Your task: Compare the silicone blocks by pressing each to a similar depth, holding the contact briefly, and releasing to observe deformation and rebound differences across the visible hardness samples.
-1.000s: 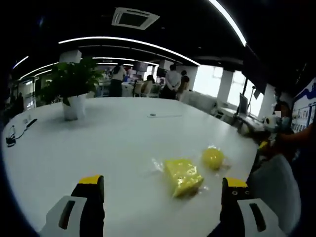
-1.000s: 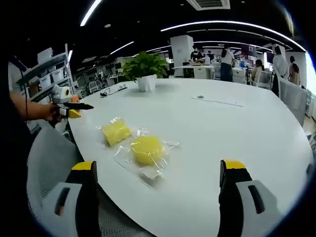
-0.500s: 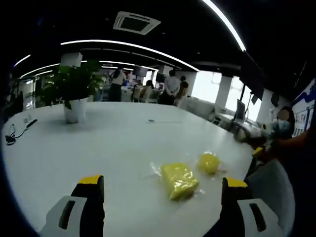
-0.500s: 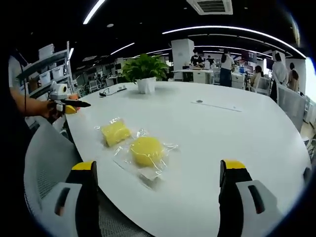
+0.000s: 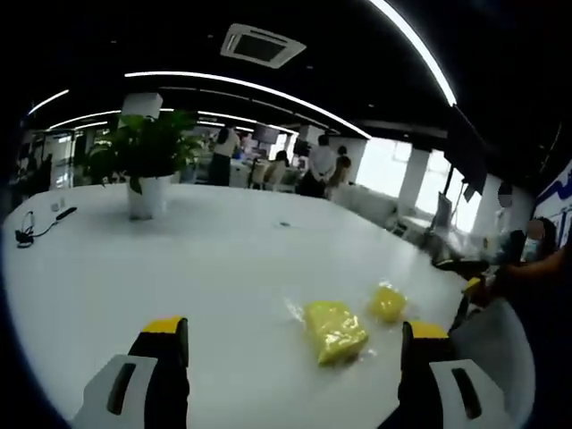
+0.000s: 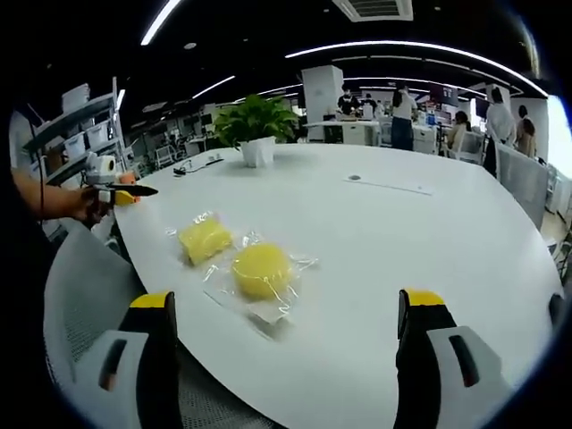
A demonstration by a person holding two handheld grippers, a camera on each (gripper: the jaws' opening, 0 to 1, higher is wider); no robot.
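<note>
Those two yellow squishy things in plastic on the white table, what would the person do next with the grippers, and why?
Probably bring the right gripper down toward the round yellow block, the nearer one in the right gripper view. Both grippers are open and hang short of the table, touching nothing, and neither the round block nor the squarer yellow block looks dented yet, so no press seems to have begun.

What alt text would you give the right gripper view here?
Two yellow silicone samples in clear wrapping lie near the edge of a white table: a round block nearer the camera and a squarish block beyond it. The right tool hangs open above the edge, touching neither. A potted plant stands farther back.
</note>
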